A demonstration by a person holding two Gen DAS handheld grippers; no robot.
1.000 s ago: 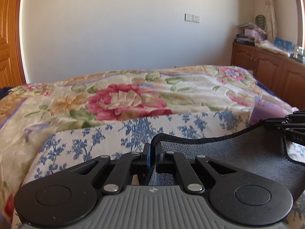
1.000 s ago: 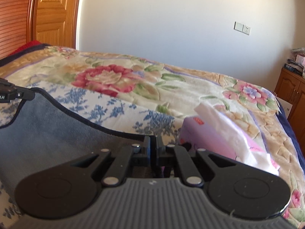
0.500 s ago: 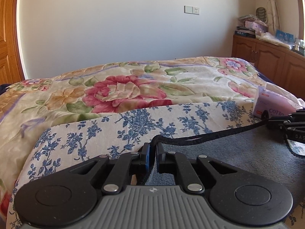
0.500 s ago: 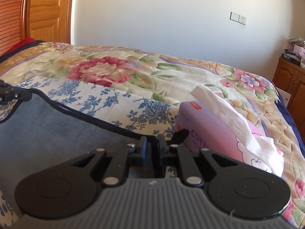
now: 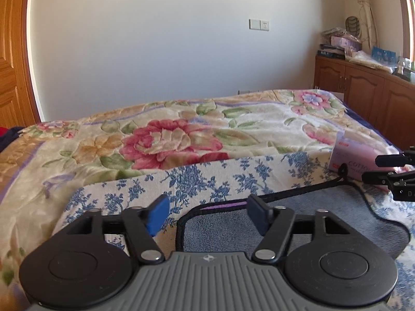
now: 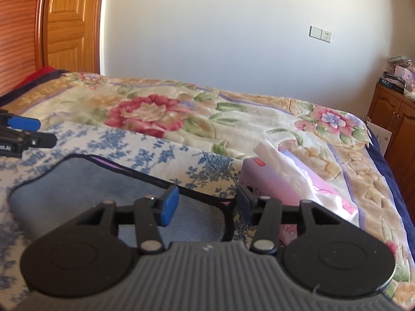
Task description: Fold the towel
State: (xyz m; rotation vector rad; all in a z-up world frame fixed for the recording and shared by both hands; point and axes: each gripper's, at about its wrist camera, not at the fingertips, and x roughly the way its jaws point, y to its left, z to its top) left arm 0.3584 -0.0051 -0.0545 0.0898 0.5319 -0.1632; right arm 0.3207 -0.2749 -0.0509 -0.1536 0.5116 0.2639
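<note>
A grey-blue towel (image 5: 306, 215) with black edging lies folded flat on a blue-flowered white cloth (image 5: 207, 178) on the bed. It also shows in the right wrist view (image 6: 103, 181). My left gripper (image 5: 207, 213) is open just above the towel's near left corner, holding nothing. My right gripper (image 6: 207, 200) is open above the towel's near right corner, holding nothing. Each gripper shows at the edge of the other's view: the right one (image 5: 391, 167) and the left one (image 6: 23, 132).
A pink tissue box (image 6: 280, 184) with a tissue sticking out stands right beside the towel's right edge; it also shows in the left wrist view (image 5: 355, 155). The floral blanket (image 5: 181, 134) covers the bed. A wooden cabinet (image 5: 363, 90) stands at right, a wooden door (image 6: 70, 23) at left.
Both grippers were shut on the towel's edge and held it raised. They lowered it onto the cloth, then opened and let go. The towel now lies flat.
</note>
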